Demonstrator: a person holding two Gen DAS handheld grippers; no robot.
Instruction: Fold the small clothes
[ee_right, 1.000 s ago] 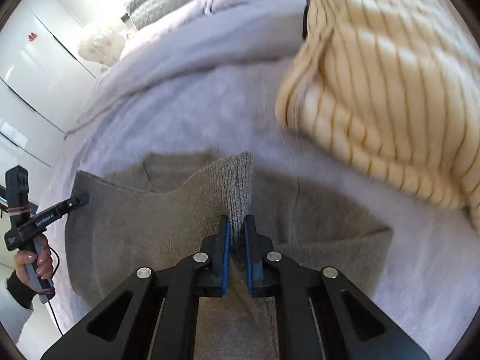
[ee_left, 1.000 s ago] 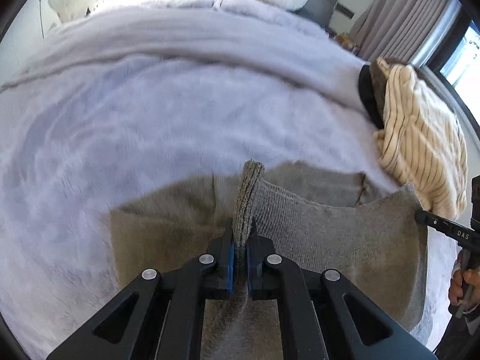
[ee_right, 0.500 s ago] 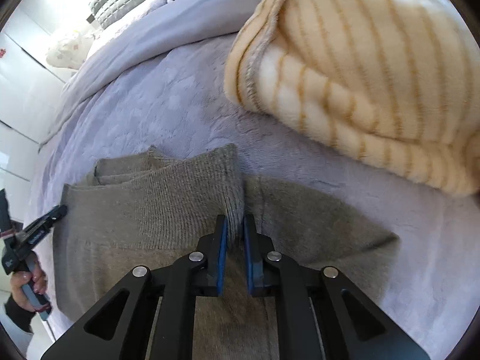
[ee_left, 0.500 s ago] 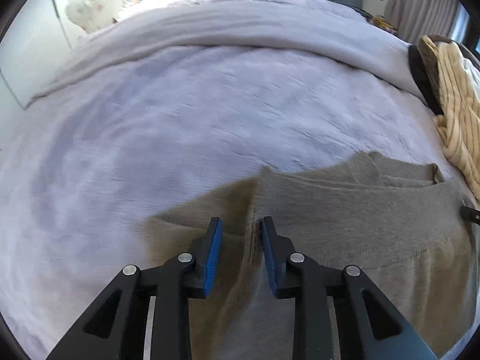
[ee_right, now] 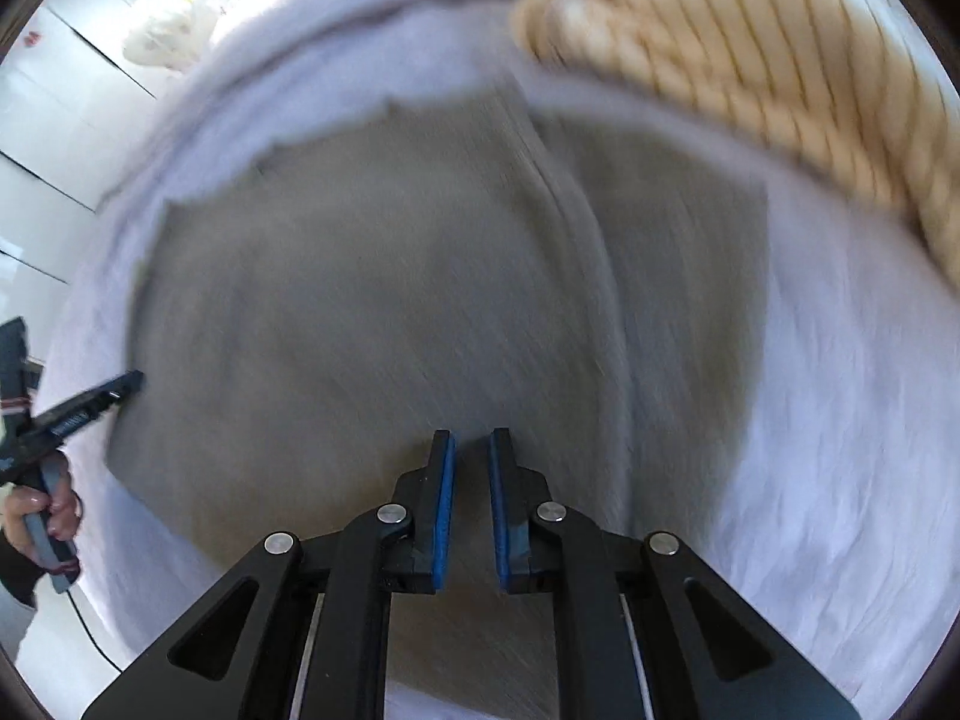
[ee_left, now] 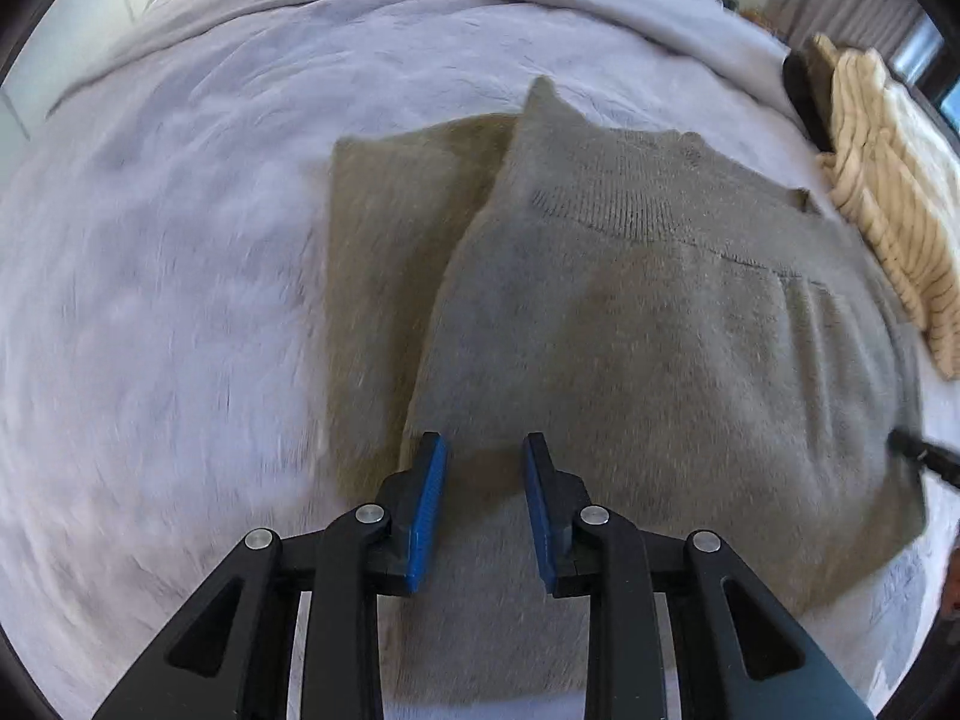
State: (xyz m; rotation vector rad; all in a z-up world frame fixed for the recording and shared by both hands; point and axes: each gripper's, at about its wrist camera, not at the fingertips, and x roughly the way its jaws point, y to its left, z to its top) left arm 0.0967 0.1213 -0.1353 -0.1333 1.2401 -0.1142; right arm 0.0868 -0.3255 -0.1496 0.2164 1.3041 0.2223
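A grey-brown knitted garment (ee_left: 630, 300) lies folded on the lilac blanket (ee_left: 150, 300), its upper layer overlapping a lower layer (ee_left: 384, 228) at the left. My left gripper (ee_left: 483, 450) is open and empty, just above the garment's near edge. In the right wrist view the same garment (ee_right: 360, 312) lies flat and blurred. My right gripper (ee_right: 471, 450) is open by a narrow gap and empty above the garment's near part. The left gripper's tip (ee_right: 114, 387) shows at the garment's left edge there. The right gripper's tip (ee_left: 918, 453) shows at the garment's right edge.
A cream sweater with thin brown stripes (ee_left: 888, 180) lies heaped right of the garment, large in the right wrist view (ee_right: 780, 60). A dark object (ee_left: 804, 96) lies behind it. Pillows and a white wardrobe (ee_right: 54, 120) stand beyond the bed.
Both grippers let go of the garment's edge and opened, the left first. They drew back toward me; the folded layer now lies flat on the lower layer.
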